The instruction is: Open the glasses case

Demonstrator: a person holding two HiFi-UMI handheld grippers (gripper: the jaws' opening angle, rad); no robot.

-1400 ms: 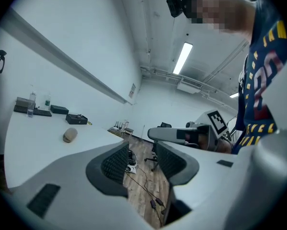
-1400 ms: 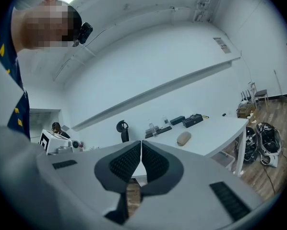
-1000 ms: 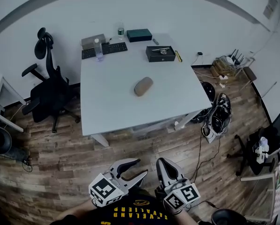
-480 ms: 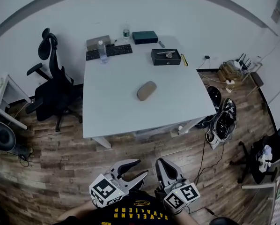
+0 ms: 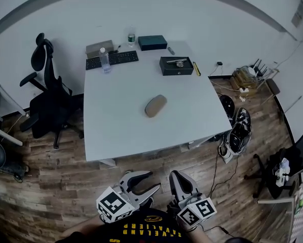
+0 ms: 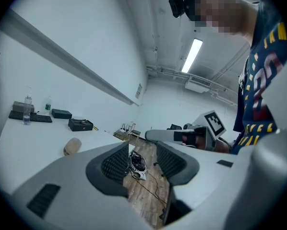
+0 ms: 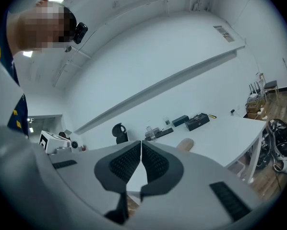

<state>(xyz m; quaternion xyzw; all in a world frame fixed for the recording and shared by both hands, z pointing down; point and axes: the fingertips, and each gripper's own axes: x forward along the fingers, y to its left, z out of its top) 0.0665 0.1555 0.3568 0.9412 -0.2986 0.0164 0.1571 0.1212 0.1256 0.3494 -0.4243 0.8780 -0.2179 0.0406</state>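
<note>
White table (image 5: 116, 130) fills the middle, black chair (image 5: 47, 103) at its nine o'clock. Down at six, clear of the table: left gripper (image 5: 150, 181) spread wide, nothing between its jaws; right gripper (image 5: 177, 178) pressed together, empty. Box (image 5: 176, 65) at the table's one o'clock. Tan case (image 5: 155, 106) lies closed mid-table, twelve o'clock from both grippers.

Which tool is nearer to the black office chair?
Left. The left tool is held over the floor, below and right of the office chair; the right tool sits farther right again.
</note>
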